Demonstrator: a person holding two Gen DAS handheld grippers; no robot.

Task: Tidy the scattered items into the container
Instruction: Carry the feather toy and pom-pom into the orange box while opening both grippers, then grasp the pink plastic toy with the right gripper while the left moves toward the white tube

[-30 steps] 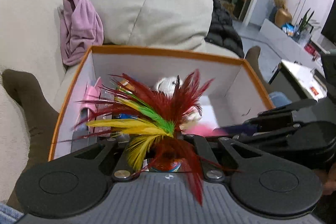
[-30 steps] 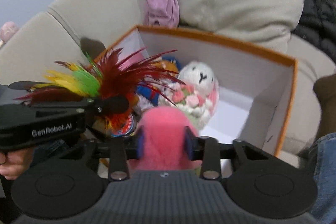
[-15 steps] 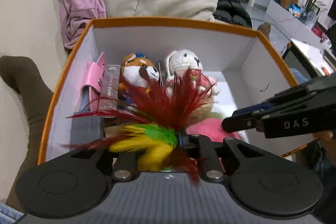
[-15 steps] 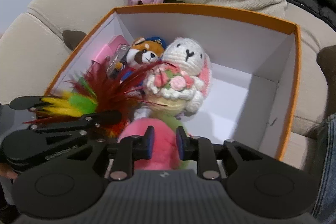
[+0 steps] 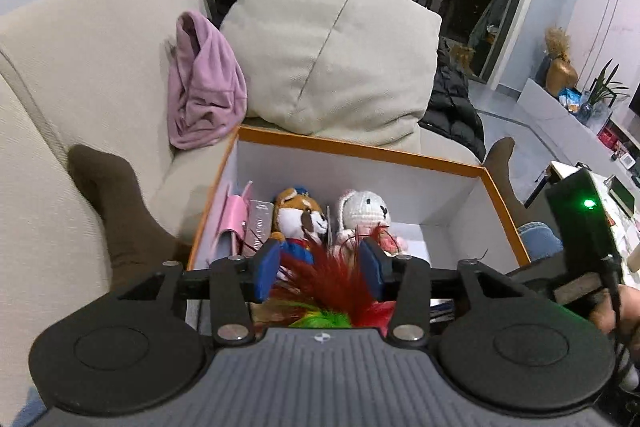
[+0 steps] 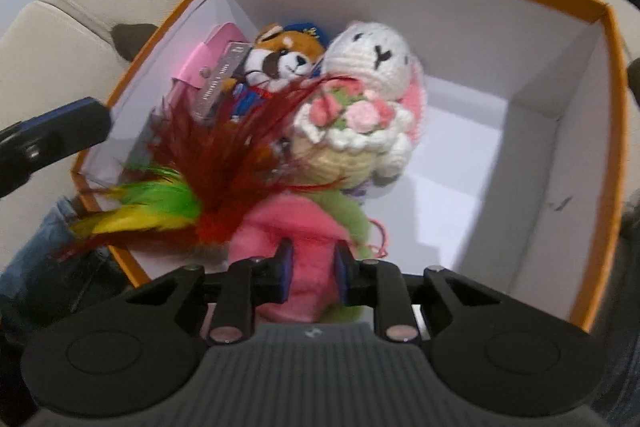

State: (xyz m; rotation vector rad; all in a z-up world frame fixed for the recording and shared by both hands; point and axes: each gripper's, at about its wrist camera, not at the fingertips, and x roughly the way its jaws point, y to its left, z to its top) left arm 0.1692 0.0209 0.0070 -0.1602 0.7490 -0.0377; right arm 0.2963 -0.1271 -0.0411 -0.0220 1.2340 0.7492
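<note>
Your left tongs (image 5: 320, 269) stand apart over the near left edge of the orange-rimmed box (image 6: 612, 99), and the feather toy (image 6: 192, 187) lies loose below them, its red plumes resting on the toys inside and its yellow-green end hanging out over the near rim. Nudge that end inward before you withdraw, or it may tip out. Your right tongs (image 6: 311, 269) are clamped on the pink plush (image 6: 296, 227), which sits low at the near wall, touching the crocheted rabbit (image 6: 368, 99). Lower it onto the bare white floor to the right of the rabbit, then part the tongs and lift straight up so nothing is dragged along. The base of the feather toy is hidden beneath the left tongs' body. The pink plush's shape cannot be made out; a green part adjoins it. The pink case (image 6: 208, 55) and the fox plush (image 6: 284, 55) at far left are partly covered by feathers.
</note>
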